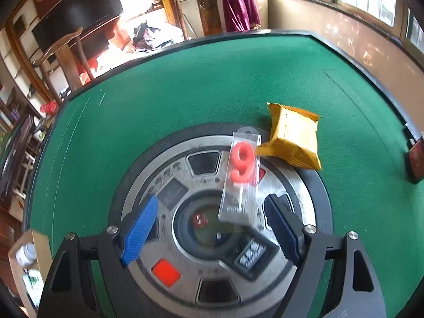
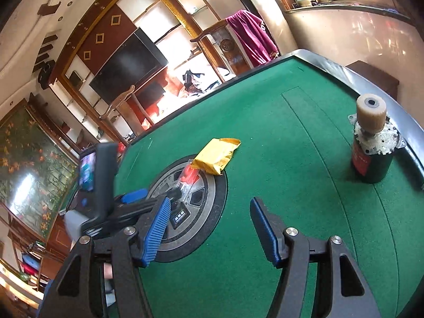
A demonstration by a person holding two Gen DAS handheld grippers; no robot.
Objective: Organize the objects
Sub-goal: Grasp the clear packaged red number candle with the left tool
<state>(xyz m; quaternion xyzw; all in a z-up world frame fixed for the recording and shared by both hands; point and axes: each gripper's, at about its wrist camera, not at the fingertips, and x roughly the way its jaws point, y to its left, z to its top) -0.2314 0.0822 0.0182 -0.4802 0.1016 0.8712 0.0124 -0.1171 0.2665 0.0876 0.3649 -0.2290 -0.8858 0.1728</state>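
Two hand-held grippers are hovering over a green felt table (image 1: 185,84) with their jaws spread and nothing between them.

The table is carrying a round metal control panel (image 1: 169,238) at its centre, and a dark cylindrical motor with a cream roller on top (image 2: 372,145) is standing upright near the far right edge, well apart from the rest. A yellow snack packet (image 1: 294,137) is lying at the panel's rim, partly on the felt. Just beside it, a clear packet holding a red number-nine candle (image 1: 242,177) is resting on the panel, its lower end reaching between the left hand-held gripper (image 1: 212,230) fingers without touching either blue pad. The right hand-held gripper (image 2: 209,228) is pointing at bare felt beside the panel.
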